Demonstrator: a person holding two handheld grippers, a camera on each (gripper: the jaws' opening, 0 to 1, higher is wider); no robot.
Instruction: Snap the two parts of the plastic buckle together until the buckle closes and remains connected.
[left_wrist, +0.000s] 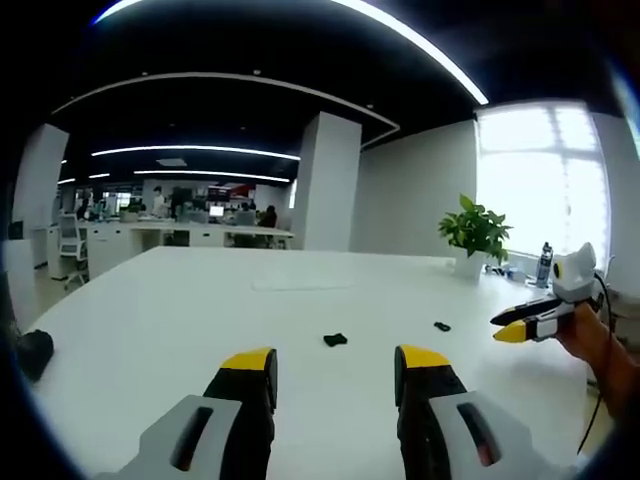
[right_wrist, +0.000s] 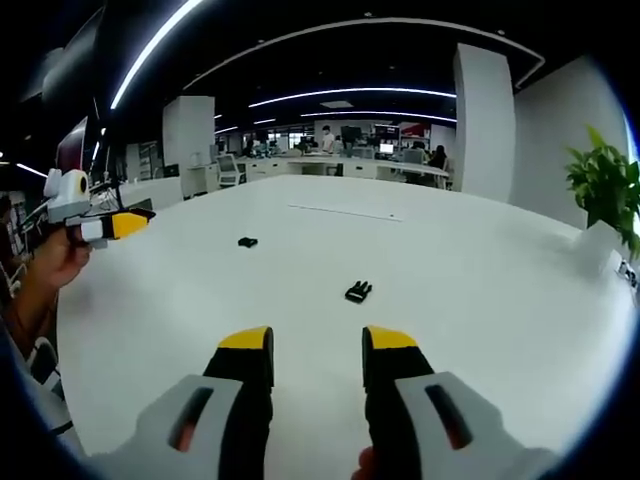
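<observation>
Two black buckle parts lie apart on the white table, neither touching the other: in the left gripper view one buckle part sits just ahead of the left gripper, and the second buckle part lies farther off to the right of it. In the right gripper view the pronged buckle part lies ahead of the right gripper, and the second is well beyond it to the left. Both grippers hover above the table with their yellow-tipped jaws spread and nothing between them. Each gripper also appears at the edge of the other's view, held in a hand; from there, whether those jaws are spread is hard to tell. The tabletop around the two parts is bare and wide, with open room on every side of them. At the table's far edge, beyond the second part, stand one potted plant and one bottle by a bright window. A dark object rests near the table's left edge. Behind the table stand a white pillar and rows of desks.
</observation>
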